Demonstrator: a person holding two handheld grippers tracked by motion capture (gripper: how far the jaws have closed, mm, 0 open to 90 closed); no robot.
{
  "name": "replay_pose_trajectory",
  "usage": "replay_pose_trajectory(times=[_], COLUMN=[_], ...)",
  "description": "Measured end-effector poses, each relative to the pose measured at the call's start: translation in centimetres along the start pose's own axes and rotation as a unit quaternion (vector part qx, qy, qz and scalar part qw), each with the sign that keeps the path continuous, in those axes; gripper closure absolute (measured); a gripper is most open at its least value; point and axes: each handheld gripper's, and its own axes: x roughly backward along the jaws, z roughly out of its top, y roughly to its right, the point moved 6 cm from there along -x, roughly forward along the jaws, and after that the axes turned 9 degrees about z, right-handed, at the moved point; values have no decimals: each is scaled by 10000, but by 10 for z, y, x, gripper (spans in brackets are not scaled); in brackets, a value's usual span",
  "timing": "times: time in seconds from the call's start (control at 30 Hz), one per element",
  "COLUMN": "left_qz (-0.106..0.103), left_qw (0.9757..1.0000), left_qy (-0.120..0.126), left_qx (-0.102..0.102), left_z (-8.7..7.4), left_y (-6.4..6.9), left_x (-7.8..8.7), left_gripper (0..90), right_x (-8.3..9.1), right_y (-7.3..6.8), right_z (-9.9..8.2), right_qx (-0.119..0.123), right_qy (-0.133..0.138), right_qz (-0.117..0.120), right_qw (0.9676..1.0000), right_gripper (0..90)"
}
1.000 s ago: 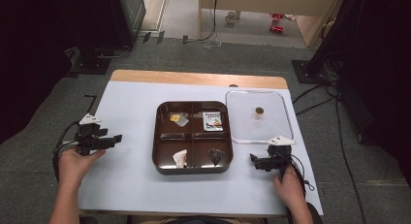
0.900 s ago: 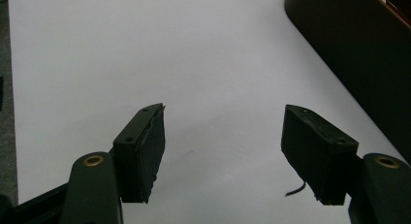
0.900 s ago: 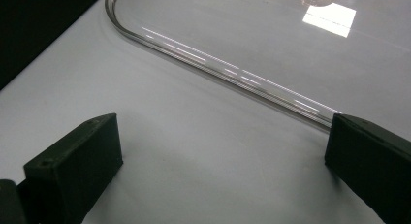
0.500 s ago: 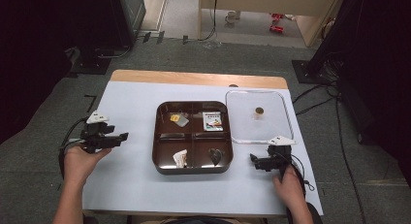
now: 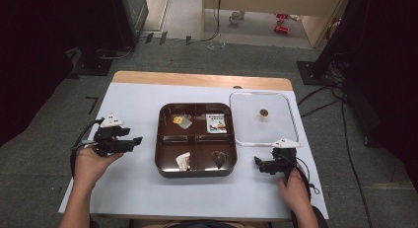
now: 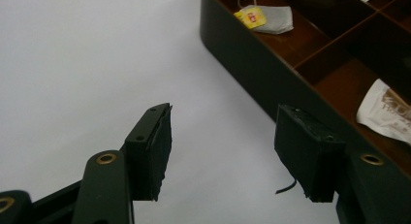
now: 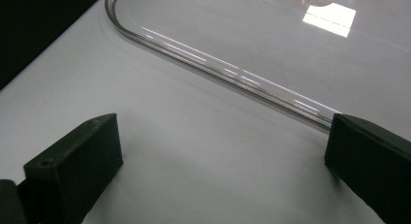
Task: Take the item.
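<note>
Oddly, the left gripper, jaws apart and just closing on nothing, hovers beside the dark tray whose far compartments are cut off, while the right gripper gapes by the clear lid

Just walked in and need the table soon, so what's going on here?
A person sits at the table with a hand-held gripper in each hand. The left hand-held gripper, jaws apart and just closing a little with nothing between them, points at the dark four-compartment tray, which holds a tea bag and small packets. The right hand-held gripper is open and empty on the tabletop beside the clear lid. Nothing is held yet.
</note>
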Motion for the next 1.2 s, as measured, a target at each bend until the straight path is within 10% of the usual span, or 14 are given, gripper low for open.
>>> replay_pose_trajectory(times=[1.2], left_qz=[-726], left_qw=[9939], left_qy=[99], left_qx=[-821], left_z=[24], left_y=[82], left_x=[-20], left_gripper=[358], right_x=[0], right_y=[0], right_z=[0], right_qx=[1], right_qy=[1], right_qz=[0], right_qw=[10000], right_gripper=[0])
